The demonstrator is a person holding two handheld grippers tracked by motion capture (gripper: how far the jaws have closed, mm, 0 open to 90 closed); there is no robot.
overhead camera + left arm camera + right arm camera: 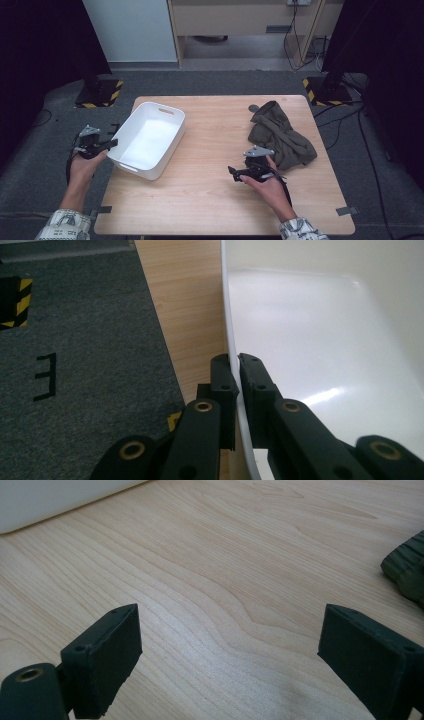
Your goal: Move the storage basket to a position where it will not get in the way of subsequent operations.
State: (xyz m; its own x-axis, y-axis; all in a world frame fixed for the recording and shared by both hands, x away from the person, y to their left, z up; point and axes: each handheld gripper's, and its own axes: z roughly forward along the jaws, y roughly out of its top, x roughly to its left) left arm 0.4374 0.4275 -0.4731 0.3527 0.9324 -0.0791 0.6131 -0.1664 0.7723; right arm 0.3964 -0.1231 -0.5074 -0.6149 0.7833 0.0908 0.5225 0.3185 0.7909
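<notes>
Left tongs (235,360) clamped on white bin (320,330) rim (near side) | right tongs (227,655) wide apart, holding nothing

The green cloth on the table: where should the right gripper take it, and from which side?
Probably at the raised fold on the green cloth's near edge, coming from the open right gripper's side. The crumpled cloth stands up there, and bare table leaves a free approach.

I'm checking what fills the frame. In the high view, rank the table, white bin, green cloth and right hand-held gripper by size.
1. table
2. white bin
3. green cloth, only slightly smaller-looking than the bin
4. right hand-held gripper
</notes>
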